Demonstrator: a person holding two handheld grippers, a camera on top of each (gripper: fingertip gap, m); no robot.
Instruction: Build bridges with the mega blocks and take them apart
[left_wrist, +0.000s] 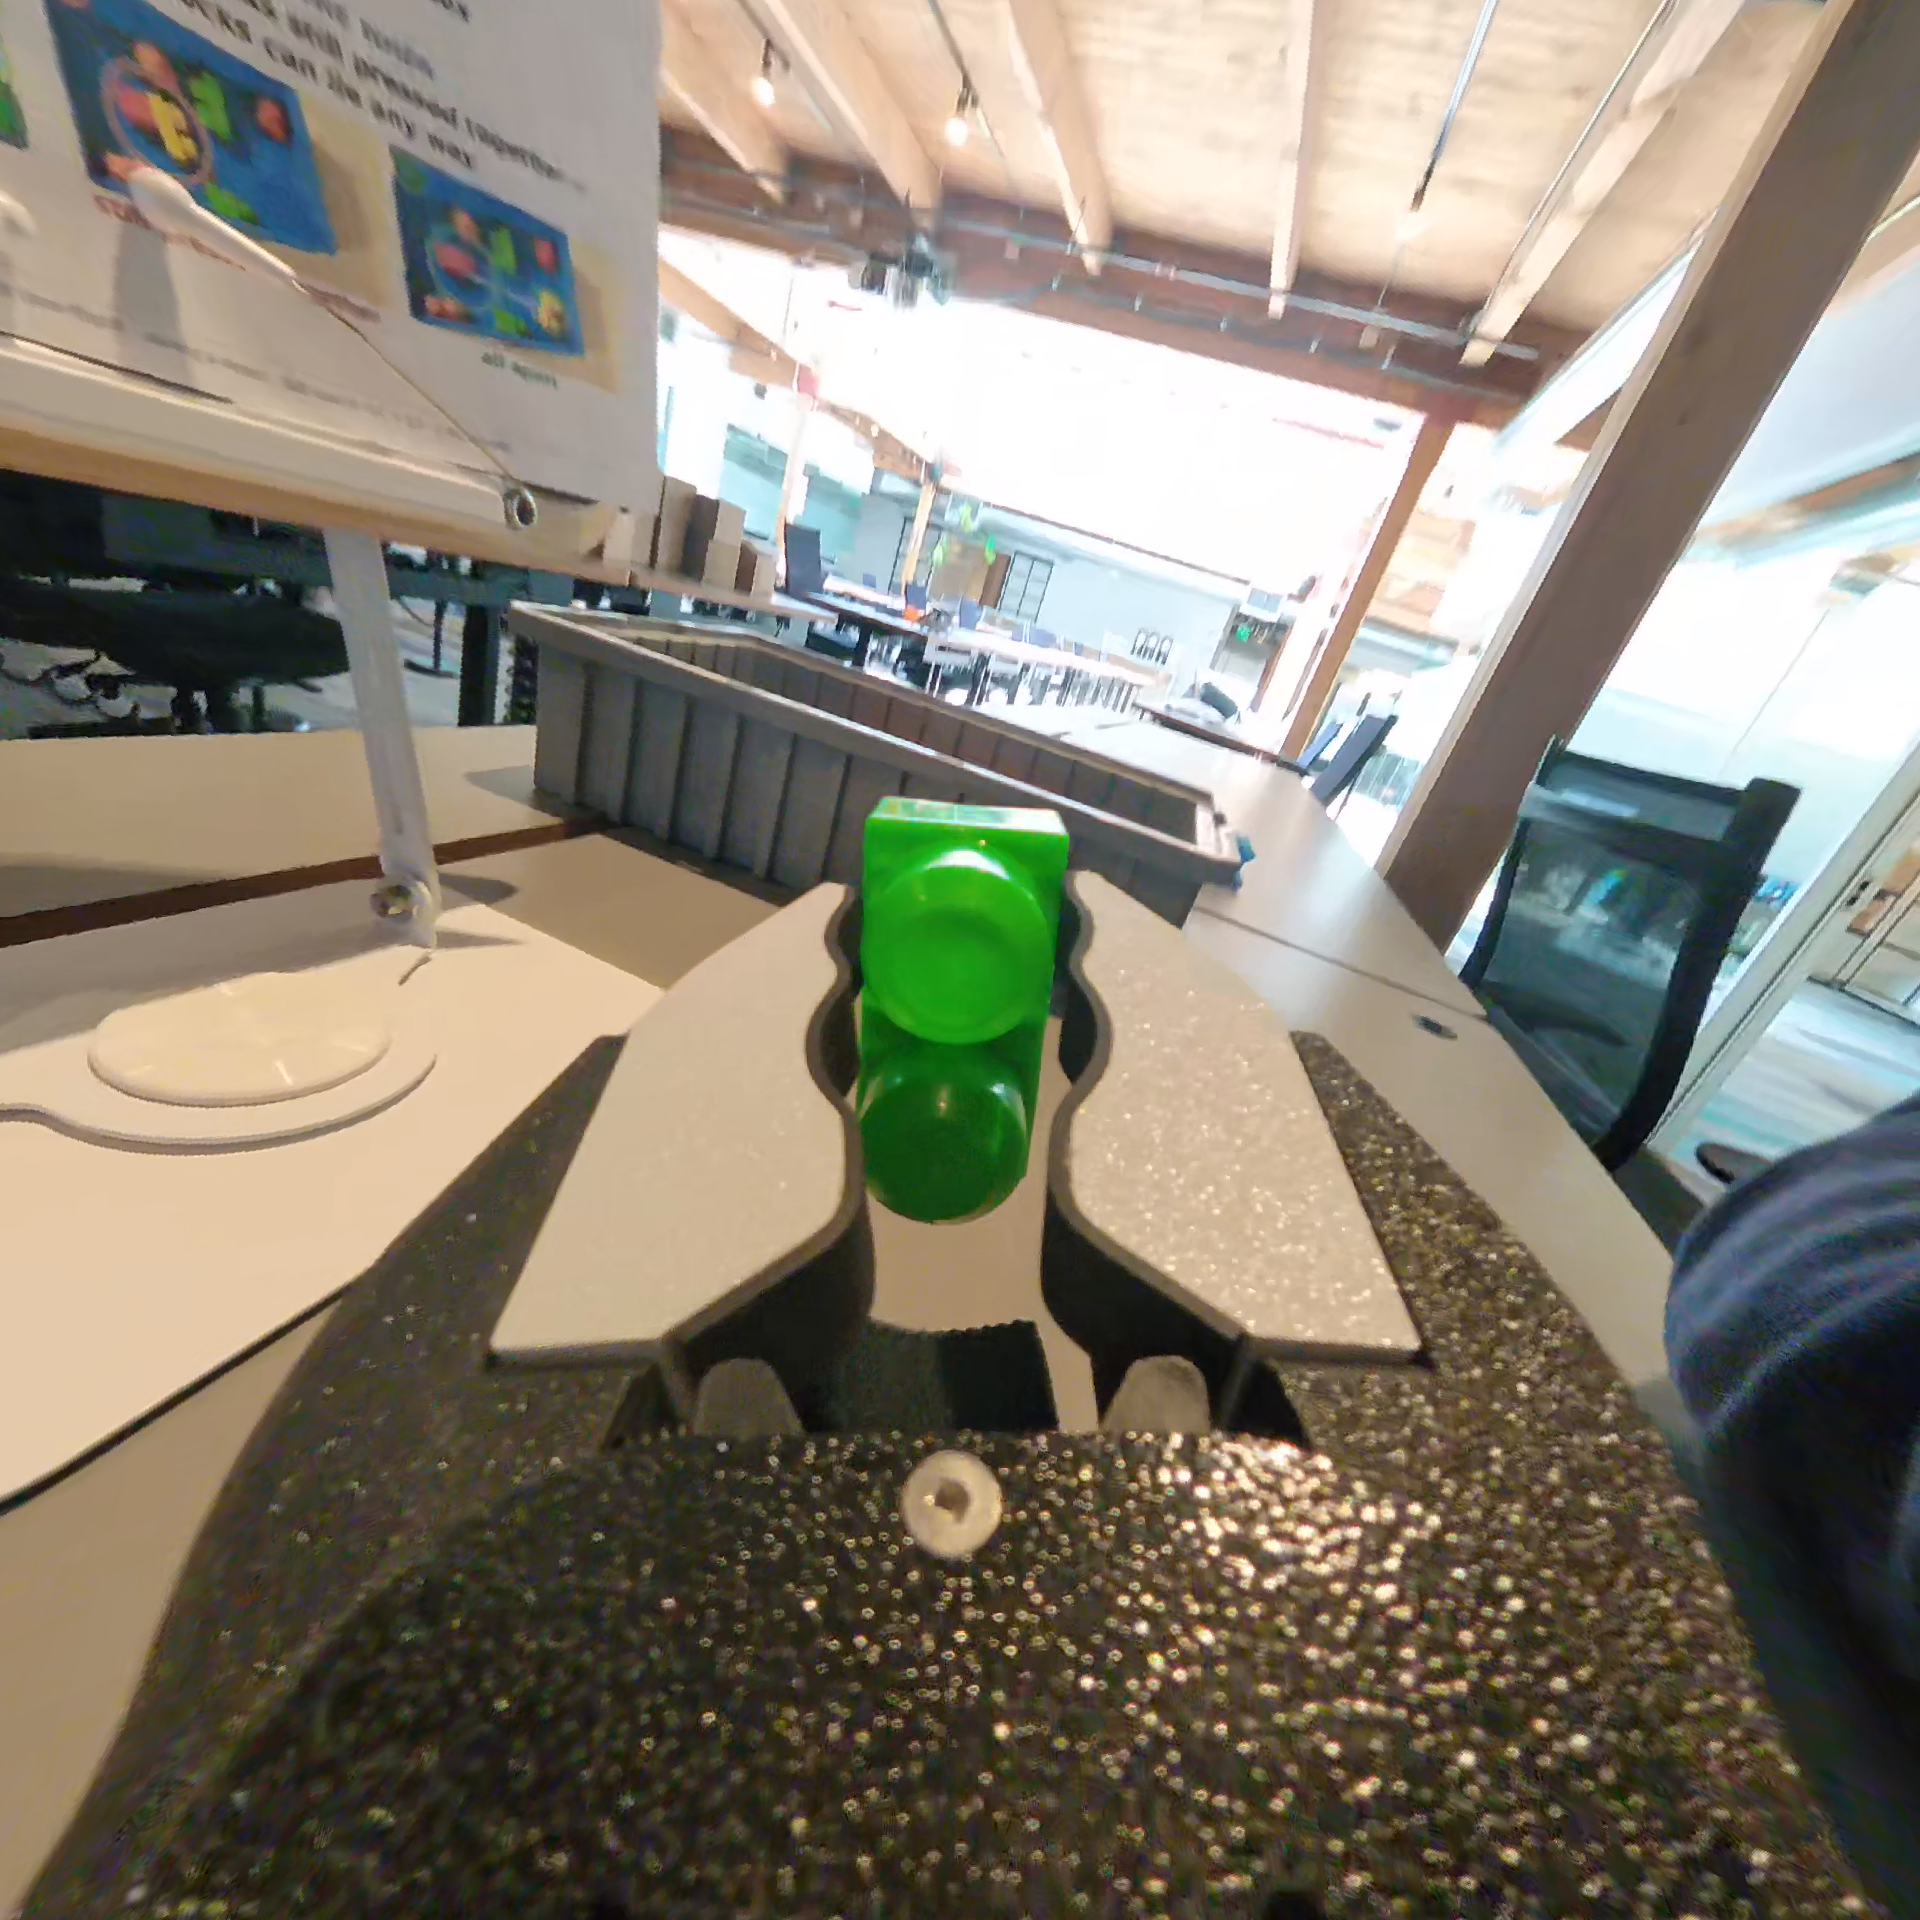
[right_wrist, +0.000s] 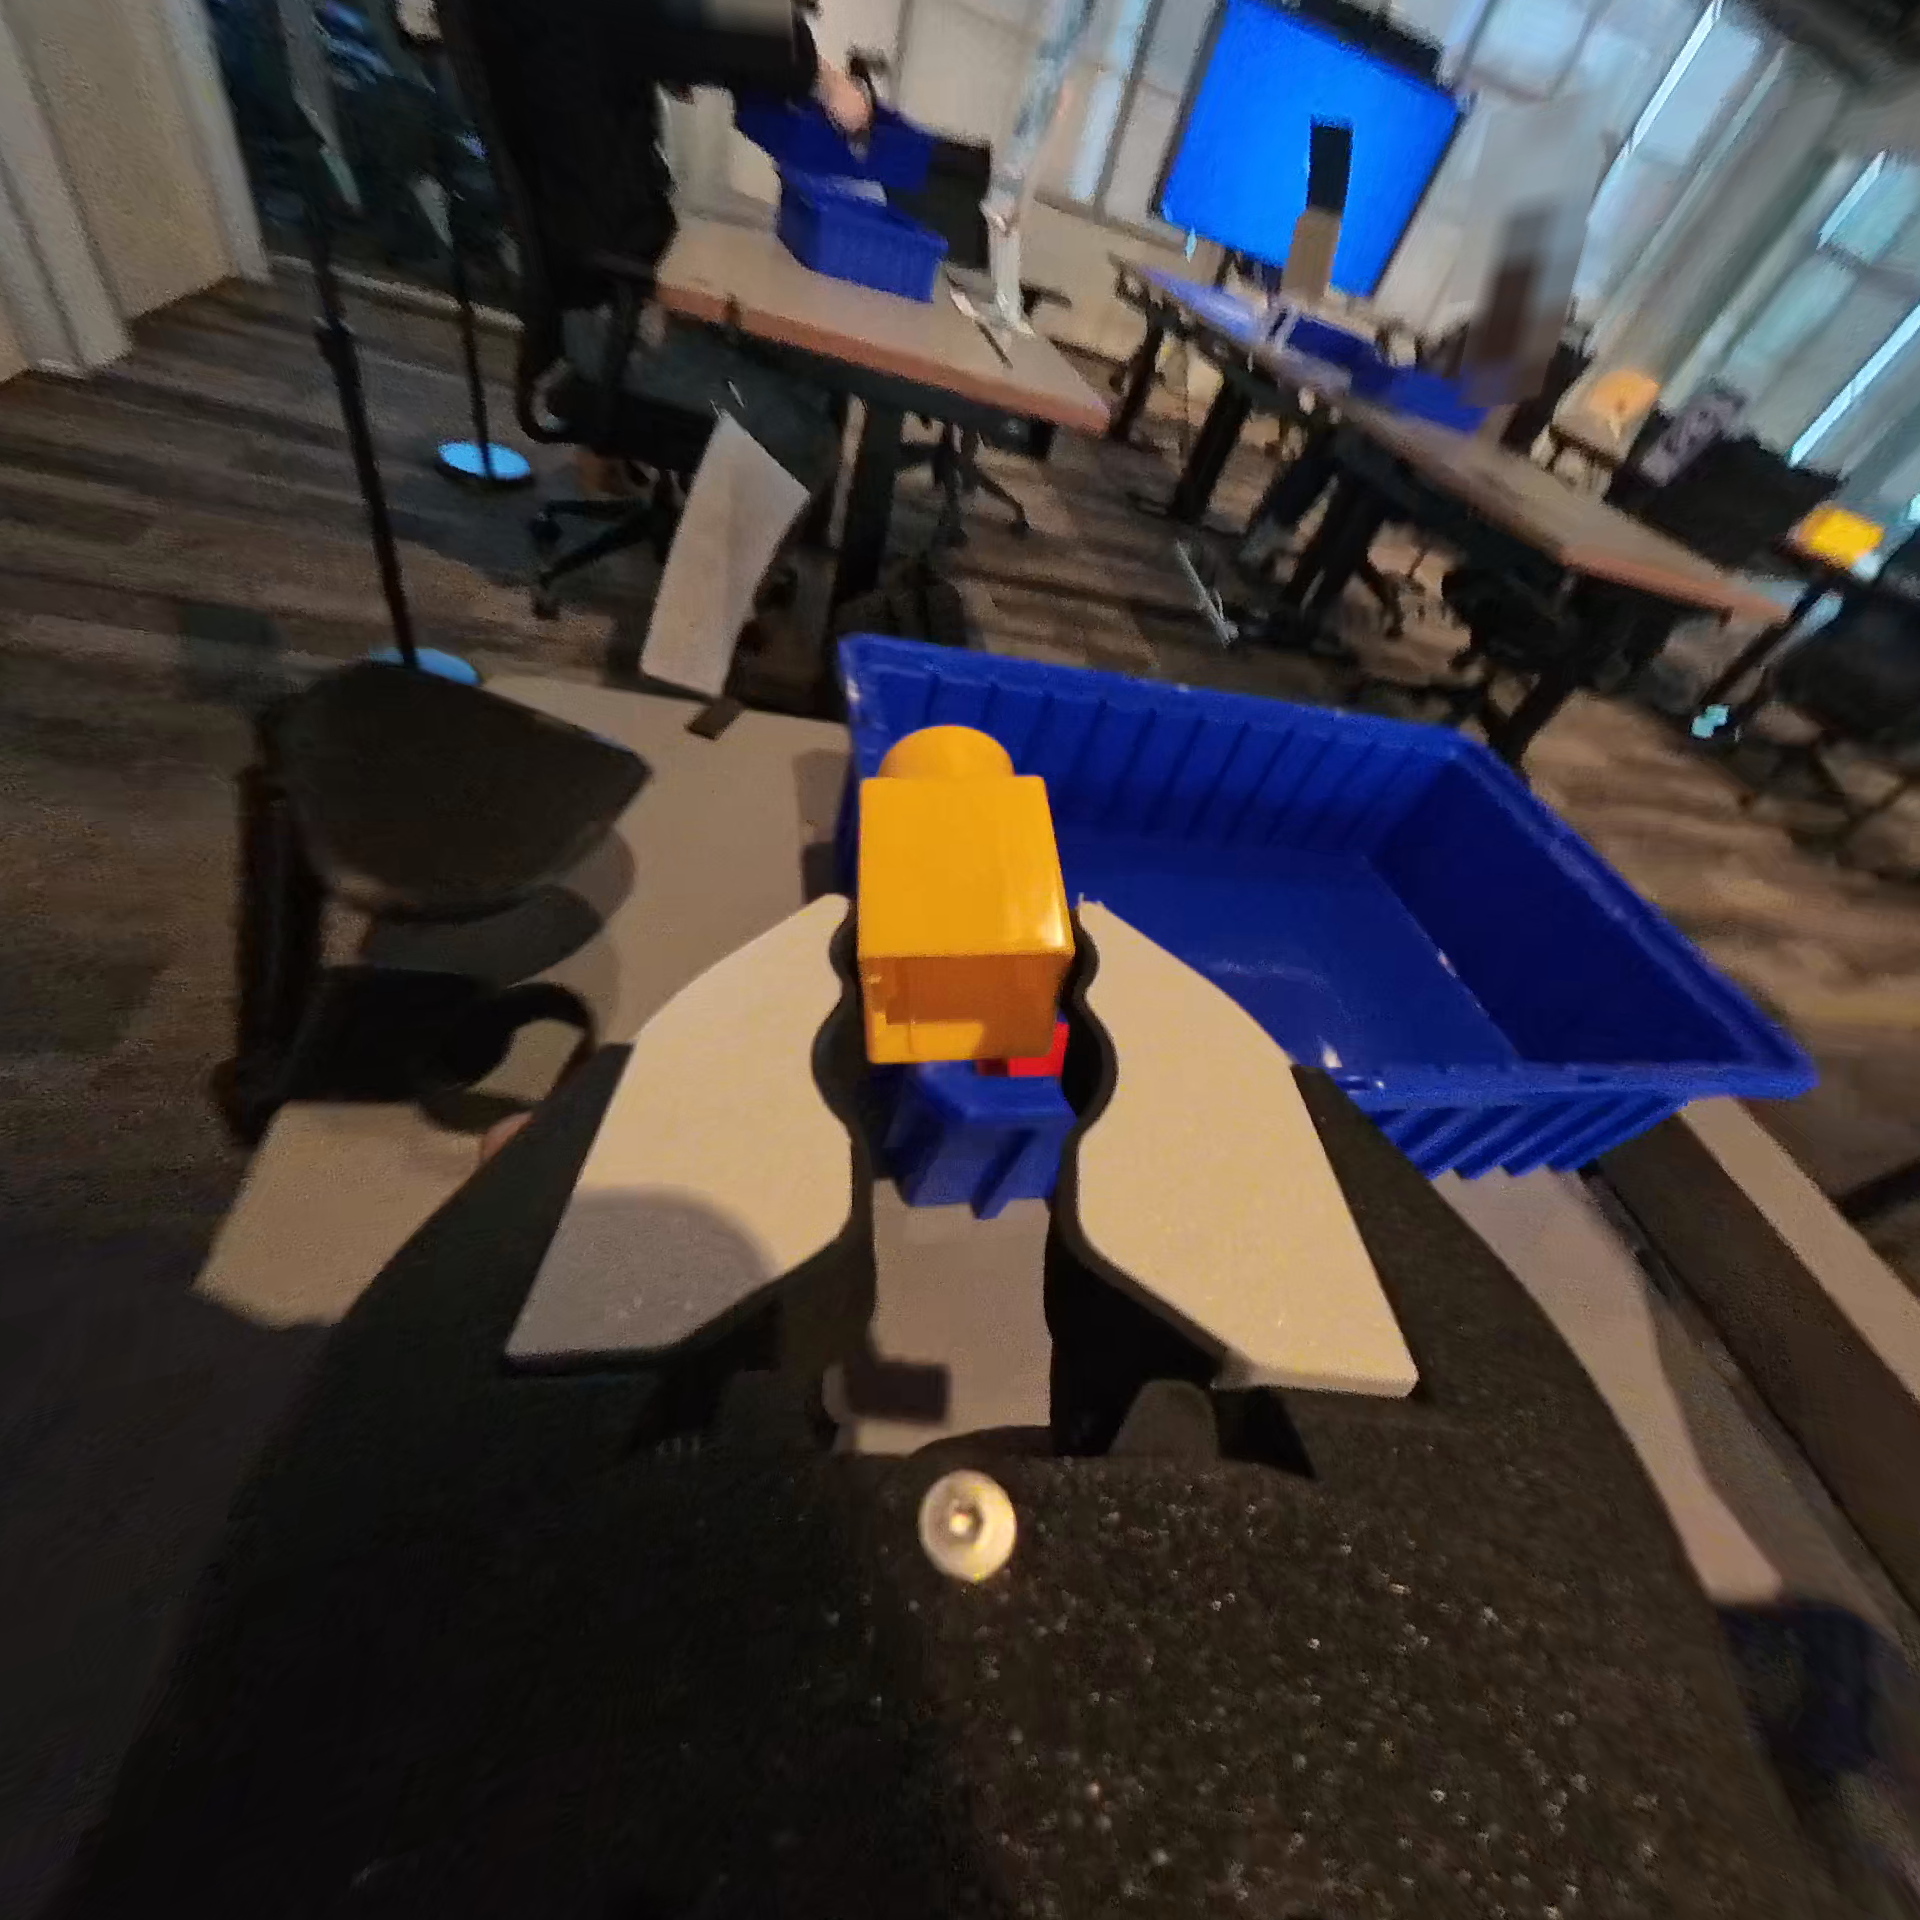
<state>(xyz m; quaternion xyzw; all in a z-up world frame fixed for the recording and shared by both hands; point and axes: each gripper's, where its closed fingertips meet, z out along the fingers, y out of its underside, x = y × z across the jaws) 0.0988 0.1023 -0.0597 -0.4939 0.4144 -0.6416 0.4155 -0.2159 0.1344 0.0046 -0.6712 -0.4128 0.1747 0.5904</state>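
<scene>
In the left wrist view my left gripper (left_wrist: 961, 904) is shut on a green two-stud block (left_wrist: 961, 966), held above the table with its studs facing the camera. In the right wrist view my right gripper (right_wrist: 961, 925) is shut on an orange single-stud block (right_wrist: 961, 914), its stud pointing away from me. A small piece of a red block (right_wrist: 1044, 1049) shows just below the orange one, inside the blue bin (right_wrist: 1455, 821). I cannot tell whether the two touch.
A grey ribbed bin (left_wrist: 831, 758) stands beyond the left gripper. A white stand (left_wrist: 244, 1039) holds an instruction sheet (left_wrist: 312, 208) at the left. A black chair (right_wrist: 436, 831) is left of the blue bin. A person (right_wrist: 582, 156) stands at a far table. Tip to tip, the grippers are about 30 centimetres apart.
</scene>
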